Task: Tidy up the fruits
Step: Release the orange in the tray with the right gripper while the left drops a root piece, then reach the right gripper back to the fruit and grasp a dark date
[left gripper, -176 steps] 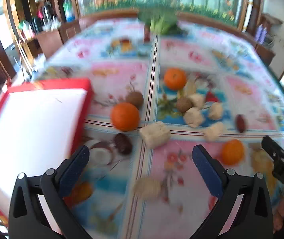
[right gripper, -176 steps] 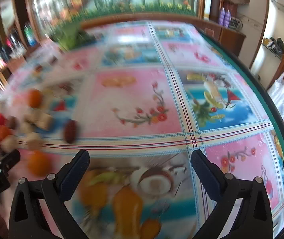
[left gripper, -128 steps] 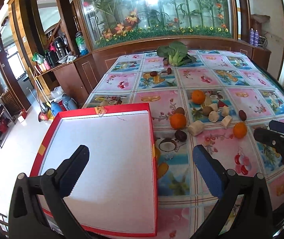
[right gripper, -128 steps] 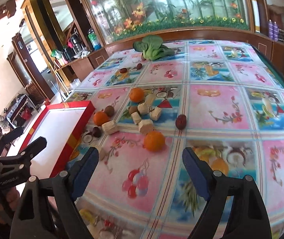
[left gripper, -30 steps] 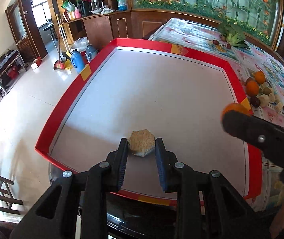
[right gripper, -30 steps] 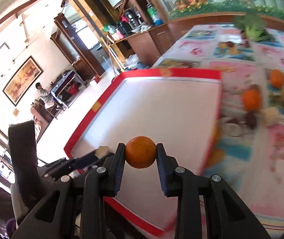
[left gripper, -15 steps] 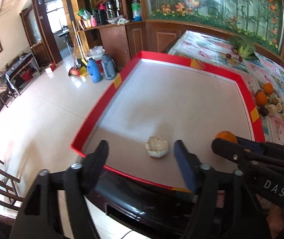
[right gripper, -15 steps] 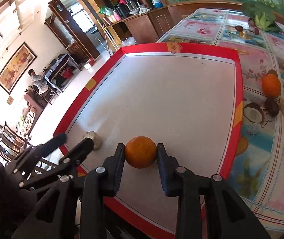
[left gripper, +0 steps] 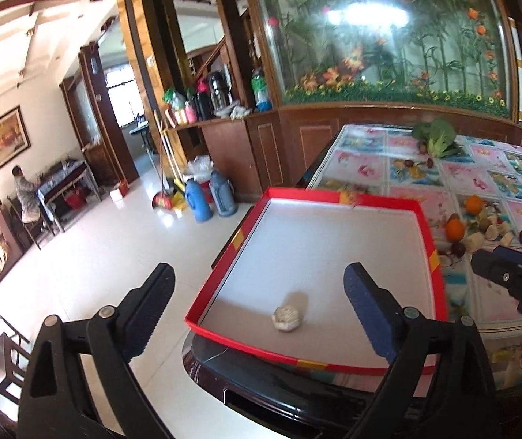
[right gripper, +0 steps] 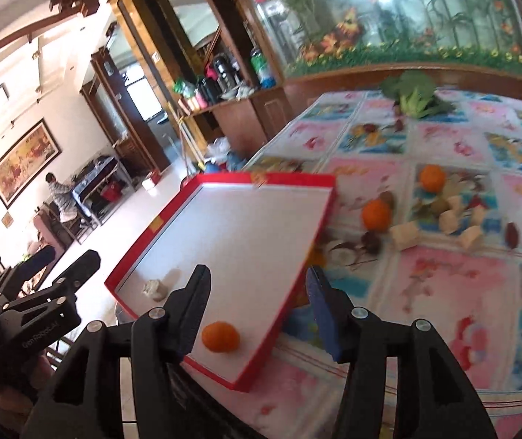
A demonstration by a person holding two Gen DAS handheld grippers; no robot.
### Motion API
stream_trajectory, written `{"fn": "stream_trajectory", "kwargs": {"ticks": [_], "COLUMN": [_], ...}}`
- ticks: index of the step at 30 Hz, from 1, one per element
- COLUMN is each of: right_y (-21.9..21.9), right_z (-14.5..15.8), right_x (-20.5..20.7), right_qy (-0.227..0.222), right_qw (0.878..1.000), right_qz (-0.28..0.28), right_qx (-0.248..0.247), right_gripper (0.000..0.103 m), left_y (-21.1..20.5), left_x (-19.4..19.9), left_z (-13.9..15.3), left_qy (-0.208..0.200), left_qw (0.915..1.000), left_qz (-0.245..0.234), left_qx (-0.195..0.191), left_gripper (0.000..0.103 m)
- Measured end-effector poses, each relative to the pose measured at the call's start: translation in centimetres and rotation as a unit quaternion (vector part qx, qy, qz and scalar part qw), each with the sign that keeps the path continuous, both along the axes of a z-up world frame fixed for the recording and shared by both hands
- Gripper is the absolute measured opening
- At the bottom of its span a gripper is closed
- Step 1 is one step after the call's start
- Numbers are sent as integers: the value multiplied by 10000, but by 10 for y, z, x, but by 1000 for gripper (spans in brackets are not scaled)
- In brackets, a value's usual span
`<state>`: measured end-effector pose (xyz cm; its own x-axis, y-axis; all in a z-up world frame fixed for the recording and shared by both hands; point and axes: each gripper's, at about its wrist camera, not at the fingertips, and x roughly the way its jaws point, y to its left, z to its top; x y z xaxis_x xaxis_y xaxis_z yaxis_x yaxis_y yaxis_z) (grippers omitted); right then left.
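The surface [right gripper: 443, 285], covered by a pink and blue fruit-print cloth, carries a shallow red-rimmed box [right gripper: 299, 267] with a white floor; in the left wrist view the same box [left gripper: 430, 241] sits at the near edge.

The left tongs [left gripper: 257, 307] gape wide with nothing between the jaws, raised above the box's near rim. A pale beige chunk [left gripper: 287, 319] lies on the box floor near its front rim, between the two jaws in that view and just toward 1 o'clock of their midpoint.

The right tongs [right gripper: 257, 301] are also spread, moderately wide, and hold nothing. A mandarin [right gripper: 220, 336] rests on the box floor in the near corner, at about 8 o'clock of their midpoint, beside the left jaw but not touching it. The beige chunk [right gripper: 154, 289] lies at 9 o'clock, well apart from the mandarin.

Outside the box, at 2 o'clock from the right tongs, a loose heap remains on the cloth: two more mandarins [right gripper: 376, 215], beige chunks [right gripper: 404, 235] and small dark brown fruits [right gripper: 511, 235]. Leafy greens [right gripper: 416, 97] lie at the far end.
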<state>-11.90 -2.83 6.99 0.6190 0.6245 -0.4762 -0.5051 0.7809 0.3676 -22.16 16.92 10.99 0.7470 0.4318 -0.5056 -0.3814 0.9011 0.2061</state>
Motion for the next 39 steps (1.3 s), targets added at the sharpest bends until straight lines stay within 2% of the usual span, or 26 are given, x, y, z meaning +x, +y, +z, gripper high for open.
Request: {"fn": "stream_trajectory", "kwargs": {"ticks": [10, 22, 39], "right_y": [-76, -163, -221], "right_z": [13, 5, -3], "right_x": [-6, -14, -12], "right_qy": [-299, -217, 45], "right_qw": [9964, 9875, 9819], "right_qz": [-732, -1428, -1836], "right_qx": [301, 626, 467], "right_gripper": [59, 59, 60], "left_y": [-51, -112, -169], "left_x": [-2, 11, 29], "left_z": [26, 27, 16], "left_qy": [-157, 45, 332], "left_qw": [9985, 9947, 9882], "left_qz": [-497, -968, -1417], "left_qx": [143, 336, 469], "left_gripper": [96, 97, 97]}}
